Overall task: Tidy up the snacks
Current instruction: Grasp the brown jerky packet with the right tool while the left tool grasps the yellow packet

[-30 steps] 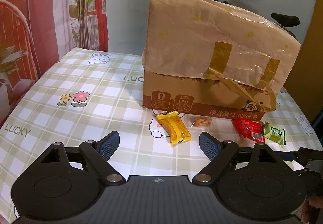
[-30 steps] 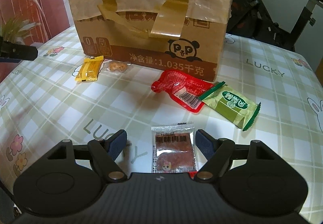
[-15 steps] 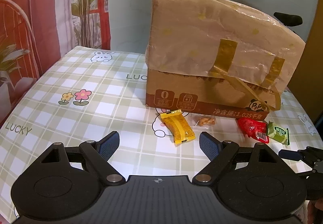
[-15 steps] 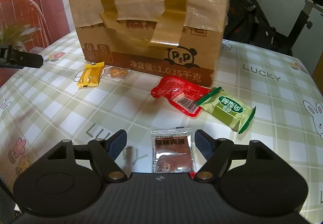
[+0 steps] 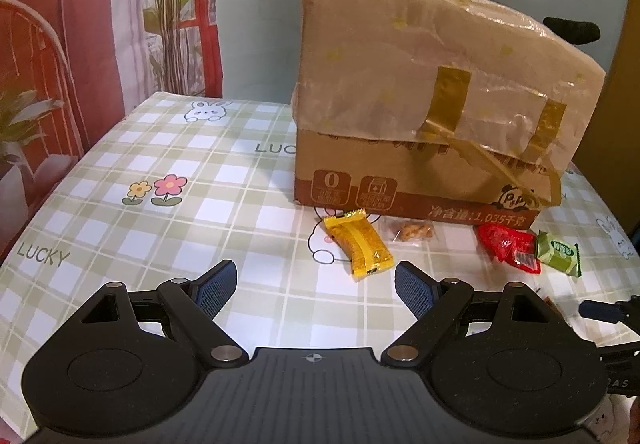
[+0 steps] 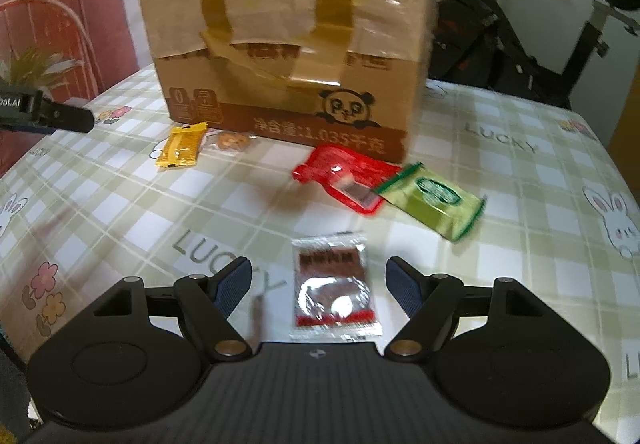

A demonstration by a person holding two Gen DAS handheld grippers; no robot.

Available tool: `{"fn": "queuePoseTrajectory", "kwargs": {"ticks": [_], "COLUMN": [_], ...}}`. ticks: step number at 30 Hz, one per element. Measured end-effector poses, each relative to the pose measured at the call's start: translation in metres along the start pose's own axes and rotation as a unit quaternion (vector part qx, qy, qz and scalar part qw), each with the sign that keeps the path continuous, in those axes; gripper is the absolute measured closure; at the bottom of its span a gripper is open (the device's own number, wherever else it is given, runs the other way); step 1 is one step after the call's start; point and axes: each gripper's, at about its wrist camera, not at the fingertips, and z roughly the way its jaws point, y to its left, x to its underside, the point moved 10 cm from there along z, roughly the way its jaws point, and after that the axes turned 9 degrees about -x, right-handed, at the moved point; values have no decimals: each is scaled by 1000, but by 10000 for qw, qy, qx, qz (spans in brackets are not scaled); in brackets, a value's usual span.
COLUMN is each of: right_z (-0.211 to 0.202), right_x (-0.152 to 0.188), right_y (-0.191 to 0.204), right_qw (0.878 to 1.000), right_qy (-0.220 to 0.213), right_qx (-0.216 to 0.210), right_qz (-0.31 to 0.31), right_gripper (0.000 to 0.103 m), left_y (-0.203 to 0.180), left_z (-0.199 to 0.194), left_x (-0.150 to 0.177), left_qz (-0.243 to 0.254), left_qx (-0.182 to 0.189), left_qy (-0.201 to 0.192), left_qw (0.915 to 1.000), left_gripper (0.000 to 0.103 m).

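While both grippers (image 5: pixel 316 282) (image 6: pixel 318 284) gape empty, taped cardboard box (image 6: pixel 280 44) contents hidden.

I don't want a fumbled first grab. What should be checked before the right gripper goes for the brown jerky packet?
1. Right gripper open, nothing held: ok.
2. Brown jerky packet lies flat on the tablecloth between the open fingers, untouched by either: ok.
3. Packet apart from the red pouch and green packet: ok.
4. Left gripper open and clear of it, facing the yellow bar: ok.
5. Cardboard box open to receive snacks: cannot tell; its top is out of view.
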Motion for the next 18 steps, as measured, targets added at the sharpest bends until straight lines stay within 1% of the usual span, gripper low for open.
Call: {"fn": "queuePoseTrajectory", "kwargs": {"ticks": [5,11,14,17,18], "right_z": [-5,2,10,16,16], "right_x": [8,7,4,2,3], "right_y": [-7,-3,-2,-1,-1], "right_qw": [9998,9999,9999,9996,9993], "right_qy": [26,83,102,136,155], "right_qx": [34,40,69,194,240], "right_qz": [174,75,27,-160,-243], "right_gripper": [27,27,32,35,39], "left_y": [1,1,1,0,0], "left_z": [2,4,5,6,6], "left_x": [2,4,5,6,6], "left_qz": [-28,-35,-19,-13,-16], "left_qx": [7,9,-2,-9,-14], "left_qy": [40,69,98,104,112], "left_qw": [10000,10000,10000,9999,9999], "left_gripper": [15,15,15,15,15]}}
